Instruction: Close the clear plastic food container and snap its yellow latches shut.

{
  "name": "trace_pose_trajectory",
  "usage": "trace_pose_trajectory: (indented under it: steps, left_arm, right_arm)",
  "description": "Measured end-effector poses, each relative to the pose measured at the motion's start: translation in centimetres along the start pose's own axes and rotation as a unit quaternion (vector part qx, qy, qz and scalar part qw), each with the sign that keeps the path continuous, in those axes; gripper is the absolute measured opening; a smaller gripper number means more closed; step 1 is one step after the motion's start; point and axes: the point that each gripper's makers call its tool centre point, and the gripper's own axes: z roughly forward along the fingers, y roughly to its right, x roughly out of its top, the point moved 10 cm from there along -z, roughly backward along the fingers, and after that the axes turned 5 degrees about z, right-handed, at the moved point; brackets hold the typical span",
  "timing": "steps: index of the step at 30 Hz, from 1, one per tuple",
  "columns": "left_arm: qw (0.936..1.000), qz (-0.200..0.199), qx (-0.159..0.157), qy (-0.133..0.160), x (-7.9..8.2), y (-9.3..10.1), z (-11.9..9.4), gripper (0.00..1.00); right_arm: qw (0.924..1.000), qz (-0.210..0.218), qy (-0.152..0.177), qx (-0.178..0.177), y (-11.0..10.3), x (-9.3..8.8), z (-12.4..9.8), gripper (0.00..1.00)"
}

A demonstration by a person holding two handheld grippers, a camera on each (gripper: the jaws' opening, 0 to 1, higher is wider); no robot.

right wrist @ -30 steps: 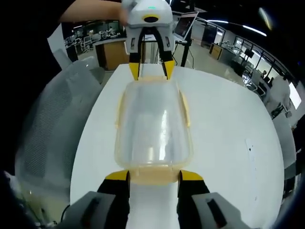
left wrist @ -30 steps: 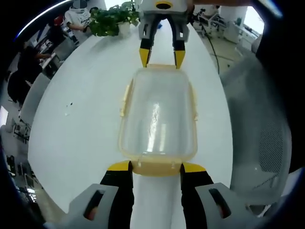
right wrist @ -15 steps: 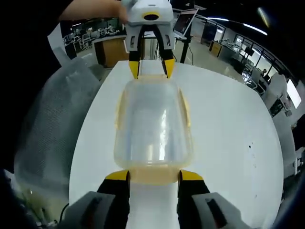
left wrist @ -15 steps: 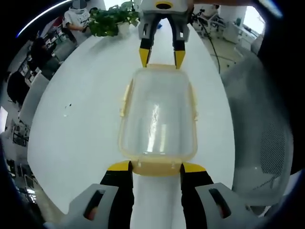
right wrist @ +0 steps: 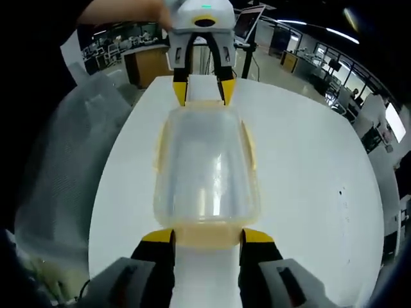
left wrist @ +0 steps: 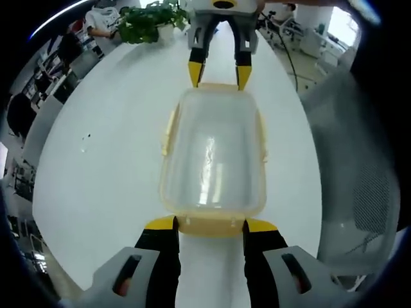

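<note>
Two views share one long white bench (left wrist: pixel 109 173), which runs toward 12 o'clock into an open office of desks and monitors. Beside it stands a grey mesh chair (left wrist: pixel 350 167), at 3 o'clock in the left gripper view and at 9 o'clock (right wrist: pixel 61 167) in the right gripper view. At 11 o'clock of the left gripper view a green potted plant (left wrist: pixel 149 20) sits at the far end of the bench, with a few people seated beyond it. The clear plastic food container (left wrist: pixel 214 153) lies flat mid-bench with its lid on; its yellow latches (left wrist: pixel 169 131) show along the long sides and at both short ends. The left tool (left wrist: pixel 210 225) is spread, its yellow-tipped jaws bracketing the near end latch at 6 o'clock. The right tool (right wrist: pixel 207 237) is spread likewise at the opposite end, and shows in the left gripper view at 12 o'clock (left wrist: pixel 217 72), a hand (right wrist: pixel 122 11) gripping the left tool's body in the right gripper view.
</note>
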Motion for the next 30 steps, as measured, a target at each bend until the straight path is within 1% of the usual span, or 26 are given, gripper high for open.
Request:
trace_pose_trajectory:
  steps: [6,13,18,22,25,27,30]
  left_arm:
    - [1.0,-0.001,-0.003,0.006,-0.1,0.2,0.5,0.35]
    - [0.9999,-0.003,-0.008,0.007,-0.6,0.2,0.9,0.35]
    - [0.9998,-0.004,-0.015,0.011,-0.6,0.2,1.2,0.35]
    - [0.9997,-0.002,-0.018,0.018,-0.4,0.2,1.0,0.35]
    - [0.9996,-0.008,-0.023,0.015,-0.9,0.2,1.4,0.35]
    - [0.9996,-0.007,-0.023,0.015,-0.9,0.5,1.6,0.35]
    - [0.9994,-0.01,-0.022,0.025,-0.8,0.7,1.5,0.35]
  right_arm:
    - [1.0,0.002,-0.009,0.001,0.0,-0.3,0.4,0.36]
    - [0.9998,0.002,-0.018,0.001,-0.2,-0.3,1.2,0.36]
    - [0.9998,0.007,-0.019,0.007,-0.1,-0.5,1.1,0.36]
    - [0.9997,0.008,-0.023,0.011,0.0,-0.6,1.1,0.36]
    - [0.9996,0.009,-0.019,0.018,-0.1,-0.5,1.2,0.36]
    - [0.9995,0.003,-0.025,0.019,-0.2,-0.3,1.2,0.36]
    - [0.9993,-0.001,-0.032,0.019,-0.2,-0.4,1.1,0.36]
